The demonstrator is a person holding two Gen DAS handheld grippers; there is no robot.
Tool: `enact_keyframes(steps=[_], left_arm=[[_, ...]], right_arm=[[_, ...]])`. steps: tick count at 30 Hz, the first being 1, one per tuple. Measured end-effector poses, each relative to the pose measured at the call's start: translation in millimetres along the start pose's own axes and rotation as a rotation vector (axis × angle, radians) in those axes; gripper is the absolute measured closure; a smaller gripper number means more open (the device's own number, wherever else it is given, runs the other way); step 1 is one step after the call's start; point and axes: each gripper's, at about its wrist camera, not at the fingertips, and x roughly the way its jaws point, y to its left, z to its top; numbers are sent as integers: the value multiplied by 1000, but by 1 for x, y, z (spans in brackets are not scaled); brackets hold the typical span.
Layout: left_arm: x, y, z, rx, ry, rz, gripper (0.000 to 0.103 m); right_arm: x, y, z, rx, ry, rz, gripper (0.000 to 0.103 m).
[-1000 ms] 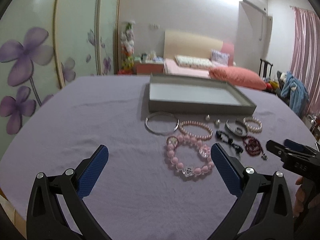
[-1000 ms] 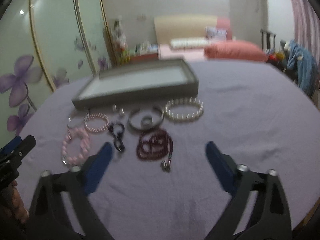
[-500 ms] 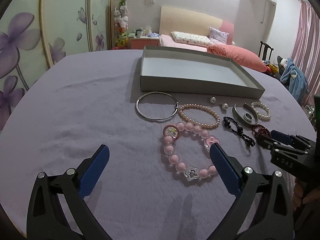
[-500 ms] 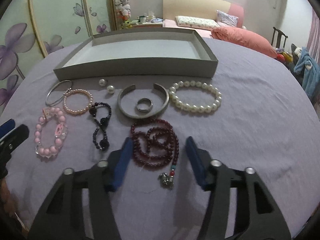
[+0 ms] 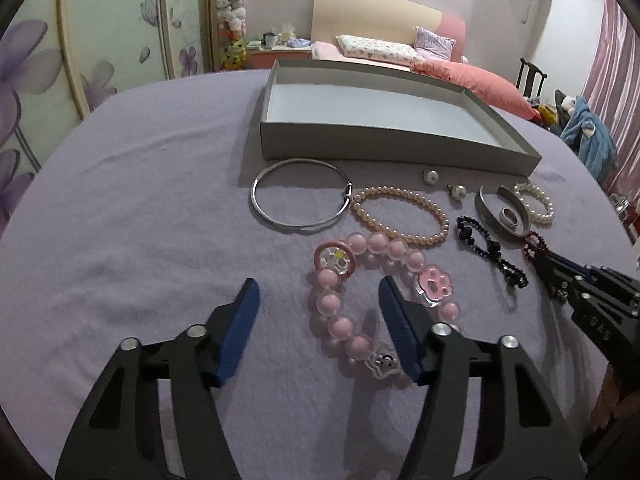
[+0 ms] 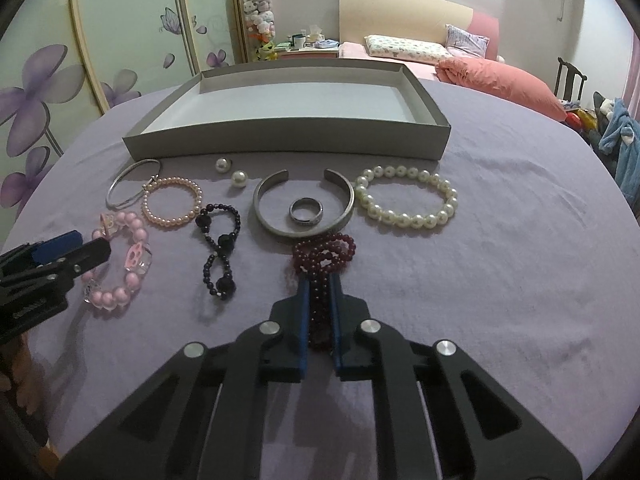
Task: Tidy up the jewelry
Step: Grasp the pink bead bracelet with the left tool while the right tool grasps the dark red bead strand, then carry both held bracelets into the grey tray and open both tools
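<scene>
Jewelry lies in a row on a purple cloth in front of a shallow grey tray (image 5: 400, 148) (image 6: 280, 144). My left gripper (image 5: 318, 290) is low over the pink bead bracelet (image 5: 329, 303) (image 6: 136, 236). Its jaws are closing, and the bracelet's left side lies between them, untouched by the pads. My right gripper (image 6: 319, 282) is closing on the dark red bead string (image 6: 324, 252) (image 5: 536, 244), and its blue pads squeeze the beads. Each gripper shows in the other's view: the right gripper (image 5: 548, 262) and the left gripper (image 6: 90, 246).
Also on the cloth are a thin silver bangle (image 5: 300, 226), a small pink pearl bracelet (image 6: 198, 196), a black bead bracelet (image 6: 222, 240), two loose pearls (image 6: 240, 179), a silver cuff (image 6: 259, 206) around a ring (image 6: 306, 220), and a white pearl bracelet (image 6: 400, 218). The tray holds nothing.
Both grippers came forward and down onto the jewelry. The right jaws went from wide to squeezed on the dark red beads. The left jaws narrowed around the pink bracelet's left side.
</scene>
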Motion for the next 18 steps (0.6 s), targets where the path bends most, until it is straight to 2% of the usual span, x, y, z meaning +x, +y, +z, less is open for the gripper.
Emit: enact_keyframes(steps=[2, 7, 12, 18], left_arm=[[0, 0, 0, 6, -1, 5, 56], [-1, 0, 0, 9, 0, -4, 89], [-4, 1, -1, 16, -9, -12, 89], [-17, 4, 0, 15, -67, -8, 89]], right_arm=[[1, 0, 1, 2, 0, 2, 93], [0, -2, 0, 10, -2, 10, 94], [-4, -3, -1, 25, -22, 23, 98], [-12, -7, -7, 52, -45, 45, 98]])
